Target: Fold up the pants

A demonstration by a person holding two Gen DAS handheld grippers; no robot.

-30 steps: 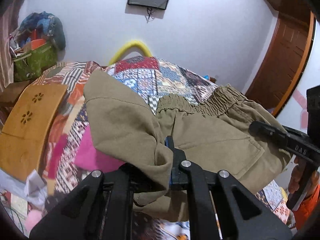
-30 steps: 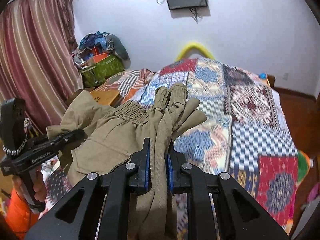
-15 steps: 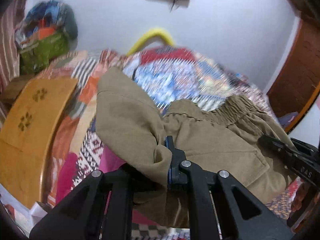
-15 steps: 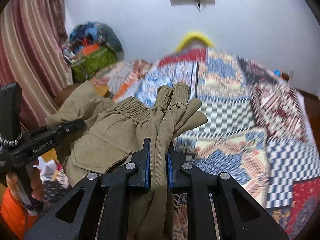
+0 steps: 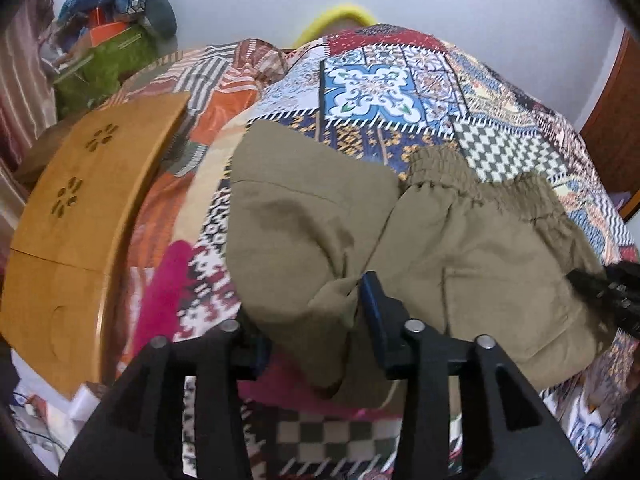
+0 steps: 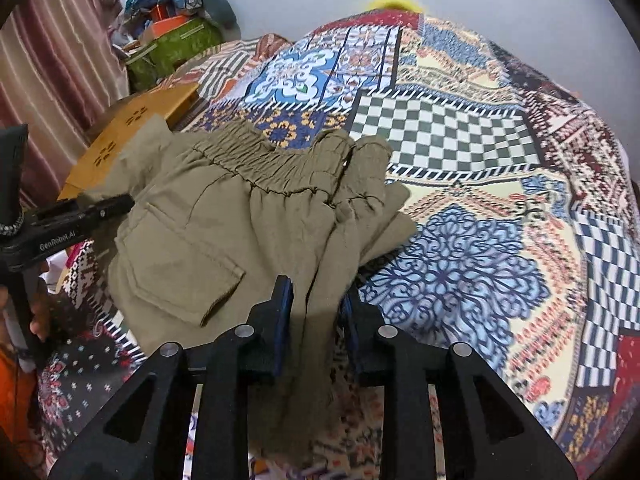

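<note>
Pants [image 6: 224, 236] on bed [image 6: 460, 152]: both claws, left [image 5: 316, 320] and right [image 6: 316, 300], opening around cloth; a snagged pad drags the fold askew.

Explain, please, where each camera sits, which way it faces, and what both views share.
Left wrist: on the left gripper, looking down over the pants on the bed; its jaws are opening, with cloth between them.
Right wrist: on the right gripper, facing the same way; its jaws are opening around cloth; a hand shows.
Shared: pants, bed, wooden board, green bag.
</note>
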